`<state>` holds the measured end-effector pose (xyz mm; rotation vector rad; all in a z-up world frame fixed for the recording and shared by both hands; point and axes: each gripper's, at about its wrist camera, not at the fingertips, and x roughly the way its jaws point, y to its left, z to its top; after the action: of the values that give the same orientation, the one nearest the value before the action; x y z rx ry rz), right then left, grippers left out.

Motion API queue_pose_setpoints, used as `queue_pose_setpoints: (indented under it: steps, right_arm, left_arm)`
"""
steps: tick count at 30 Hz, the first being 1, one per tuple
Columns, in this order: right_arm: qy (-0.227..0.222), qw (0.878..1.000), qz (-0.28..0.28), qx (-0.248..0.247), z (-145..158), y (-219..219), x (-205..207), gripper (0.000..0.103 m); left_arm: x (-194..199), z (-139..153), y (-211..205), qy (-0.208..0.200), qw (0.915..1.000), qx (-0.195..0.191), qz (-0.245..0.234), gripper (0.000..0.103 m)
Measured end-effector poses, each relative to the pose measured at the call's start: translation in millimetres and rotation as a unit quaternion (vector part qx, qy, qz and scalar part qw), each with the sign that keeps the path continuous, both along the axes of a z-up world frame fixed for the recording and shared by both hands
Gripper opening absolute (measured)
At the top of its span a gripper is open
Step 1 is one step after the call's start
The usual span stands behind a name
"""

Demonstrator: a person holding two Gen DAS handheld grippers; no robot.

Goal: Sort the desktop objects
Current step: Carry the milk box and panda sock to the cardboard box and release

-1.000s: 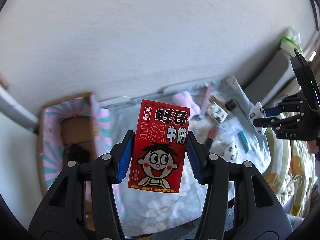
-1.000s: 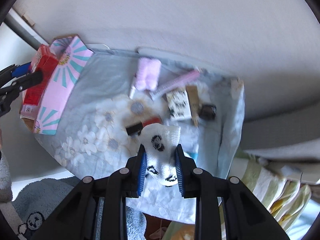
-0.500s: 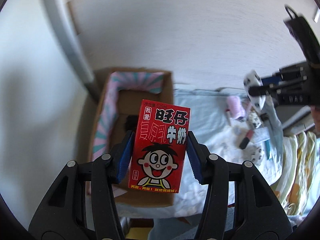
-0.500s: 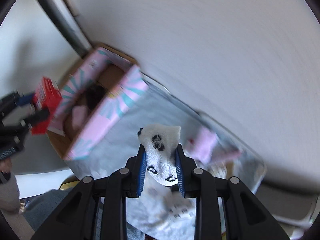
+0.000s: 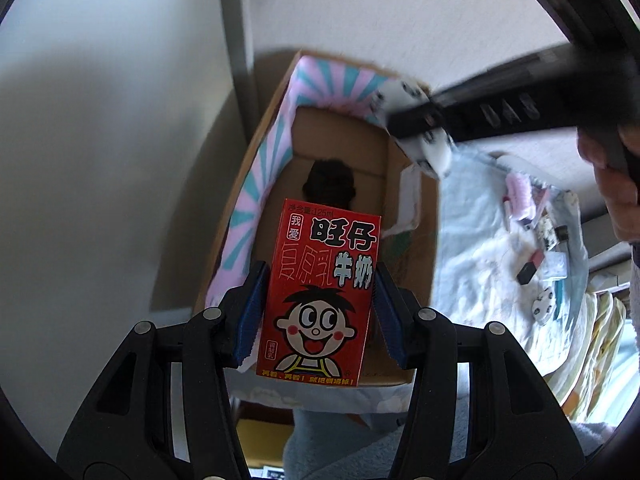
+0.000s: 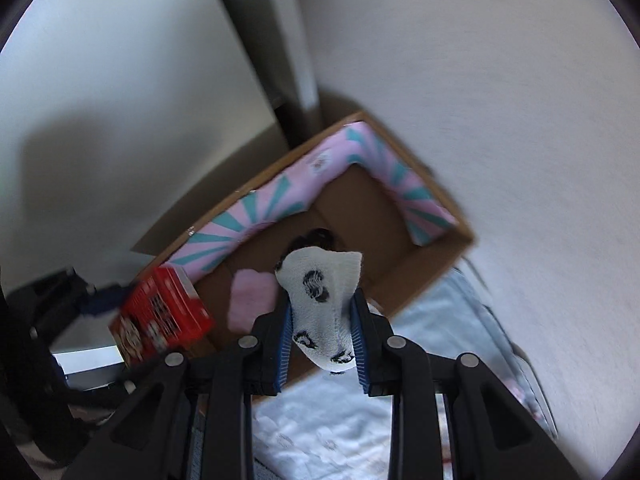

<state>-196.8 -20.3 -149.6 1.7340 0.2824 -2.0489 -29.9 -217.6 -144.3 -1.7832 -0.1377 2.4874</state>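
Observation:
My left gripper is shut on a red milk carton with a cartoon face, held above the near end of an open cardboard box with pink and teal flaps. My right gripper is shut on a white sock with black panda marks, over the same box. In the left wrist view the sock and right gripper hang blurred over the box's far right corner. In the right wrist view the carton shows at the box's left rim. A dark item and a pink item lie inside the box.
A pale blue floral cloth covers the table right of the box, with several small items on it: a pink bundle, a red and black tube, another panda sock. A white wall stands behind, a person's hand at the right edge.
Both grippers swung left from over the cloth to over the cardboard box, each still holding its object. The right gripper with the sock came close beside the left one.

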Motion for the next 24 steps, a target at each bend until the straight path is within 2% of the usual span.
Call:
queue_pose_setpoints:
  steps: [2, 6, 10, 21, 23, 24]
  right_arm:
    - [0.0, 1.0, -0.004, 0.004, -11, -7, -6, 0.025]
    - [-0.025, 0.999, -0.026, 0.007, -41, -11, -17, 0.025]
    - [-0.042, 0.999, -0.022, 0.015, -61, -18, -19, 0.025]
    - [-0.043, 0.999, -0.017, 0.012, -60, -30, -25, 0.025]
    - [-0.04, 0.999, -0.014, 0.016, -60, -32, -26, 0.027]
    - [-0.036, 0.999, -0.013, 0.025, -59, -34, -27, 0.029]
  left_arm:
    - [4, -10, 2, -0.007, 0.9998, -0.015, 0.006, 0.048]
    - [10, -29, 3, -0.023, 0.9997, -0.007, 0.005, 0.048]
    - [9, -33, 4, -0.024, 0.9997, -0.004, 0.004, 0.048]
    - [1, -25, 1, -0.018, 0.9998, 0.004, -0.004, 0.048]
    - [-1, -22, 0, -0.016, 0.9999, 0.003, -0.003, 0.053]
    - [-3, -23, 0, -0.021, 0.9998, 0.004, 0.002, 0.059]
